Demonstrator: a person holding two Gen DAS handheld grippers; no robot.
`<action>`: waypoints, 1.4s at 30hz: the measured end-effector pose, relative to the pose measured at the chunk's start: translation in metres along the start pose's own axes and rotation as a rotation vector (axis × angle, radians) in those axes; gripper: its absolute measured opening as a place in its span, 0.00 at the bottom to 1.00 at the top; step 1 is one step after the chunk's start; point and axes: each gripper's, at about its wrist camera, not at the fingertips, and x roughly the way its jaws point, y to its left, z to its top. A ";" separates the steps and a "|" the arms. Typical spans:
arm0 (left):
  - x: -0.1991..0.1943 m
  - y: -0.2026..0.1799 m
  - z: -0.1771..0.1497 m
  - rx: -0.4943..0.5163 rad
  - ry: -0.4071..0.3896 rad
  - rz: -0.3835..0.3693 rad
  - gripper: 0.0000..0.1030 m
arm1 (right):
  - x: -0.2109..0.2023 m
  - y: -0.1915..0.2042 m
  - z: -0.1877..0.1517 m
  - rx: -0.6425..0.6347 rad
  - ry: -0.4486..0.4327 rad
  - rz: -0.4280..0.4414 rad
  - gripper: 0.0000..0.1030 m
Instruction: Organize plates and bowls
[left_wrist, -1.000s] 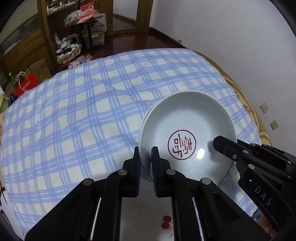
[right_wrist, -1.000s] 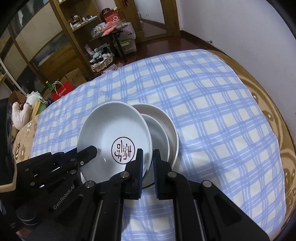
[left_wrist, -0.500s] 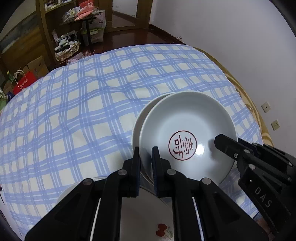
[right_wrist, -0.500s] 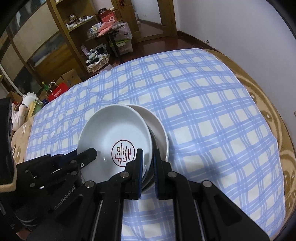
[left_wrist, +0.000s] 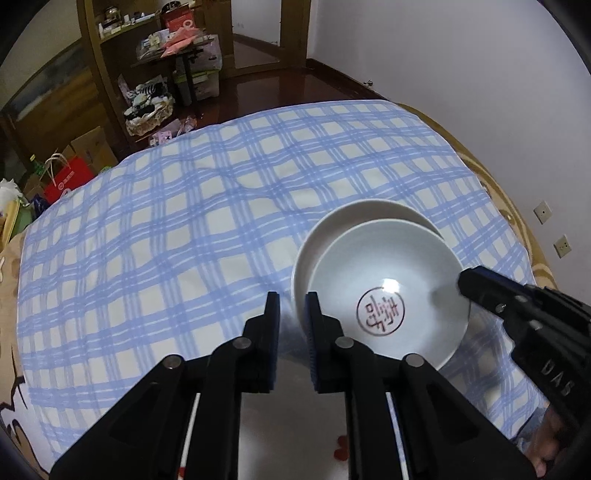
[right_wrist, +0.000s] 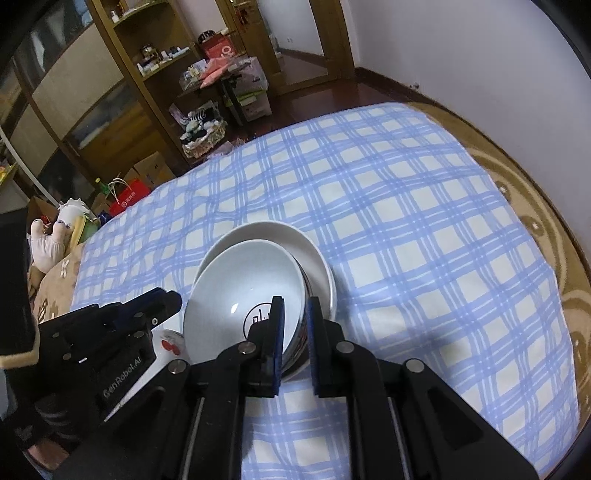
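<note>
A white bowl with a red seal mark (left_wrist: 384, 295) sits tilted in a larger white bowl (left_wrist: 369, 214) on the blue checked cloth (left_wrist: 184, 221). In the right wrist view the seal bowl (right_wrist: 243, 288) leans inside the larger bowl (right_wrist: 314, 254). My right gripper (right_wrist: 294, 314) is shut on the seal bowl's near rim. My left gripper (left_wrist: 291, 310) is slightly open and empty, just left of the bowls and clear of their rim. A white plate with red cherries (left_wrist: 295, 424) lies under the left gripper.
The cloth covers a round table with a brown patterned edge (right_wrist: 535, 206). A white wall (left_wrist: 480, 74) stands to the right. Wooden shelves (right_wrist: 147, 55), boxes and bags stand beyond the table's far side.
The seal bowl has come down tilted into the larger bowl. My left gripper has let go of its rim and opened a little; my right gripper still grips it.
</note>
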 end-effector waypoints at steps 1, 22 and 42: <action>-0.002 0.002 -0.001 -0.004 0.002 -0.002 0.15 | -0.004 0.000 -0.001 -0.002 -0.011 0.008 0.12; -0.110 0.037 -0.031 -0.009 -0.168 0.101 0.73 | -0.101 0.013 -0.020 -0.031 -0.148 -0.002 0.59; -0.073 0.048 -0.009 0.042 -0.076 0.084 0.85 | -0.082 -0.001 -0.024 -0.014 -0.194 -0.084 0.91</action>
